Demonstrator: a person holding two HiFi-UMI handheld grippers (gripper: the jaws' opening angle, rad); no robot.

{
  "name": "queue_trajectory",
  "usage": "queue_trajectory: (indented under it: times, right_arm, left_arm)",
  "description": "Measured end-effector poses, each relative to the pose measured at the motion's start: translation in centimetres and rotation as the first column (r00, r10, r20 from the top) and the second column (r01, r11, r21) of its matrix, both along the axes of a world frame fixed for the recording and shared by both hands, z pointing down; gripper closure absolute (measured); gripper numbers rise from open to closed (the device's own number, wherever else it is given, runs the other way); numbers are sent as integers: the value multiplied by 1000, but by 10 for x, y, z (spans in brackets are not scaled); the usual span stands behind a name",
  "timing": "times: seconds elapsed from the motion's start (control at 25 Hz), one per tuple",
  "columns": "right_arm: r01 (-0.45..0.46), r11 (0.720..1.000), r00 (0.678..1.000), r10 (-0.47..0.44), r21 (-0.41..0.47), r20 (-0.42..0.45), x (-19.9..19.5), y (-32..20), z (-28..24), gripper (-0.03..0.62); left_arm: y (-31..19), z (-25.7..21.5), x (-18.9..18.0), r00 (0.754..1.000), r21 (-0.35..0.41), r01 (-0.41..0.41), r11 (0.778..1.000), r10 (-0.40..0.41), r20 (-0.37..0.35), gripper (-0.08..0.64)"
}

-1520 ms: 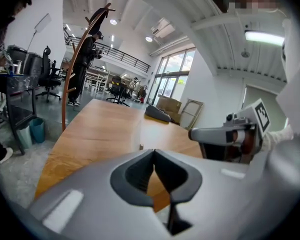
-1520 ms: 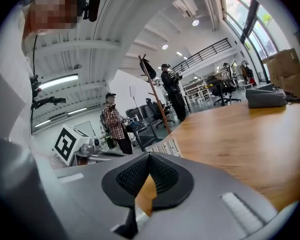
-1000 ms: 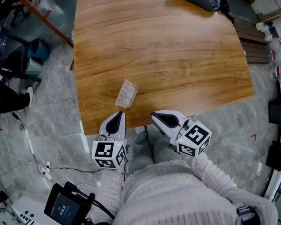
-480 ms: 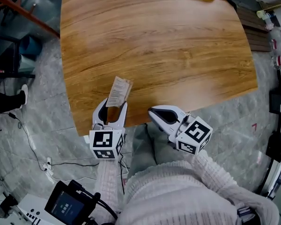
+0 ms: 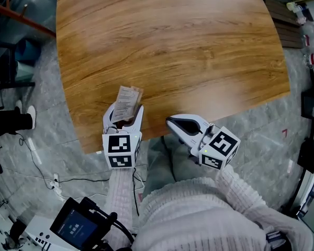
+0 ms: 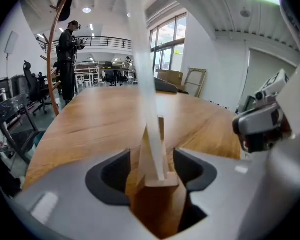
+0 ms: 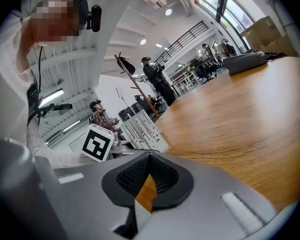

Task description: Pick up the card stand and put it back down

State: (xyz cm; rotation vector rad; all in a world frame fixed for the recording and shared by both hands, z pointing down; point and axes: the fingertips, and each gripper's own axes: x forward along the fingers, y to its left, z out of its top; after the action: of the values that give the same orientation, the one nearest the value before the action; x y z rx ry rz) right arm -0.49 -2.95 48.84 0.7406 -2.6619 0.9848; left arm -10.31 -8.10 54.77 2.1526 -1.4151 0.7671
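The card stand (image 5: 126,101) stood near the front edge of the wooden worktop (image 5: 172,46), on the person's left side. In the left gripper view, the card stand (image 6: 151,134) consisted of a small wooden base carrying a clear panel that leaned slightly to one side; the head view showed a printed card in the panel.

The left gripper (image 5: 125,114) straddled the stand. Its jaws were opening, with the wooden base between them and a narrow gap visible on each side, so neither pad pressed on the base. The left gripper (image 6: 150,170) therefore held nothing.

The right gripper (image 5: 171,122) was positioned just off the worktop's front edge, well apart from the stand. In its own view, the right gripper (image 7: 149,176) had its ribbed pads closed together at the tips with nothing between them.
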Motion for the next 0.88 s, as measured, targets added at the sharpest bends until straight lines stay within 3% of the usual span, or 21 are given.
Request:
queue_trajectory:
  times: [0.24, 0.48, 0.88]
  right_arm:
    - [-3, 1000, 1000, 4, -9, 20, 0, -1, -4, 592]
    - [-3, 1000, 1000, 4, -8, 26, 0, -1, -3, 592]
    - [-14, 1000, 999, 14, -12, 29, 2, -1, -3, 592]
  left_arm:
    - [1, 4, 4, 995, -31, -19, 999, 22, 100, 296]
    - [1, 4, 3, 996, -38, -14, 999, 17, 93, 291]
    - [0, 4, 1, 994, -32, -44, 999, 47, 99, 362]
